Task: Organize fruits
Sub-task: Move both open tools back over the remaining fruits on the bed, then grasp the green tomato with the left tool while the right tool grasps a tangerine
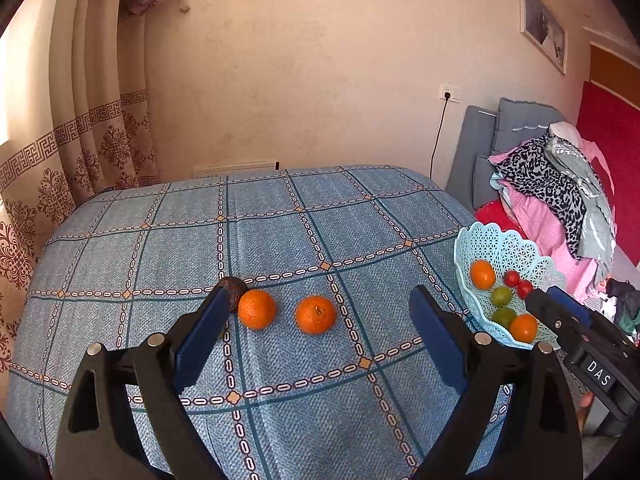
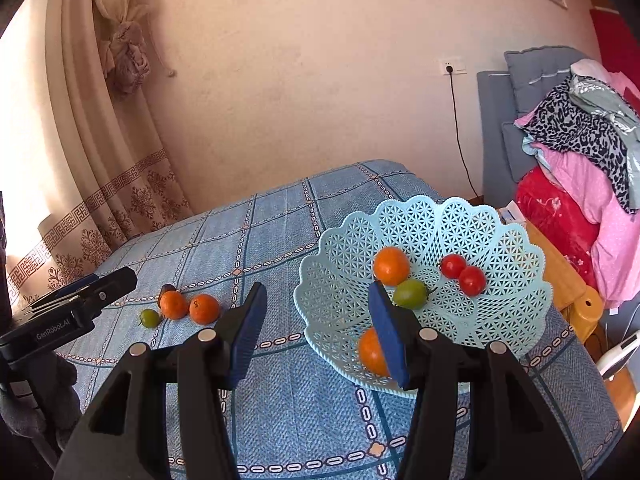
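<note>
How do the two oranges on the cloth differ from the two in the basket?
The two cloth oranges lie side by side on the blue cloth, close but apart; the basket oranges sit at opposite ends of the basket, with green and red fruits between them. The cloth pair lies in front of the open left gripper; the basket pair is near the right gripper. All four look similar in colour and size.

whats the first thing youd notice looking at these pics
The pale blue lattice basket at the right edge of the blue checked tablecloth stands out first, with oranges, two red tomatoes and green fruit inside. Next come the two loose oranges side by side in the middle of the cloth, with a dark fruit just behind them. Both the left gripper and the right gripper hang open and empty above the cloth.
</note>
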A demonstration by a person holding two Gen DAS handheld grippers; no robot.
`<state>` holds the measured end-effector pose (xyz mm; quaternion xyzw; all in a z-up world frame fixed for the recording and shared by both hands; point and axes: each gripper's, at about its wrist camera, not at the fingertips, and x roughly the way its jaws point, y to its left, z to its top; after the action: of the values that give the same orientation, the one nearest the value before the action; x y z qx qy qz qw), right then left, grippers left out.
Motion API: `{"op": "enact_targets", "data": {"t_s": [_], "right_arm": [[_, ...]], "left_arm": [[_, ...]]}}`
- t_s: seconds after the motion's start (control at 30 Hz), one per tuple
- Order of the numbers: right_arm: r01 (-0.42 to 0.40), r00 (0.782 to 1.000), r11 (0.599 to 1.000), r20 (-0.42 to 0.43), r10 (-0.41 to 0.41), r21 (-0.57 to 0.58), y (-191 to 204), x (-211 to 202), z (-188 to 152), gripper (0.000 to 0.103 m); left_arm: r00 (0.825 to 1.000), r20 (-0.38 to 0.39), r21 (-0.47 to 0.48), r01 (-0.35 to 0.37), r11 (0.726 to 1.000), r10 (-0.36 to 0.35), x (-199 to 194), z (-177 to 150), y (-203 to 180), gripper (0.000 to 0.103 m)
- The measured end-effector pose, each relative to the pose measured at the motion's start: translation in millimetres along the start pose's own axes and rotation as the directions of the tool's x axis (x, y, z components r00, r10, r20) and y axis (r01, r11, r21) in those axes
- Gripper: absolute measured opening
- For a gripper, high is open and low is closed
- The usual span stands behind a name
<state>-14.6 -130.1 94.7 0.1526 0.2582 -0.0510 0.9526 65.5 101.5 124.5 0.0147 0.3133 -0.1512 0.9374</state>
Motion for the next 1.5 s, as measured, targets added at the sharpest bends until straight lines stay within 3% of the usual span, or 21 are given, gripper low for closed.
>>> {"op": "enact_targets", "data": {"t_s": [0.47,0.87,1.1,1.17,1.5], "right_arm": [[-0.061,0.998,0.994,-0.036,0.058,-0.092,41,10,-13,0.053],[-0.119,0.989,0.982,-0.103,0.105,-0.148,67,23,-29,0.053],[-0.148,0.983,0.974,-0.137,0.125,-0.173,78,30,-35,0.053],[-0.15,0.982,0.973,-0.142,0.126,-0.178,79,31,-37,0.053],[-0.147,0.979,0.973,-0.165,0.118,-0.178,81,41,-40,0.053]], "left_arm": [[0.995,-0.035,-0.059,-0.092,0.994,0.09,9,-11,47,0.092],[0.982,-0.113,-0.05,-0.156,0.987,0.149,41,-26,73,0.091],[0.966,-0.187,-0.061,-0.193,0.979,0.179,70,-37,91,0.08],[0.962,-0.209,-0.067,-0.193,0.979,0.175,79,-39,96,0.072],[0.96,-0.243,-0.08,-0.165,0.983,0.141,103,-39,105,0.069]]}}
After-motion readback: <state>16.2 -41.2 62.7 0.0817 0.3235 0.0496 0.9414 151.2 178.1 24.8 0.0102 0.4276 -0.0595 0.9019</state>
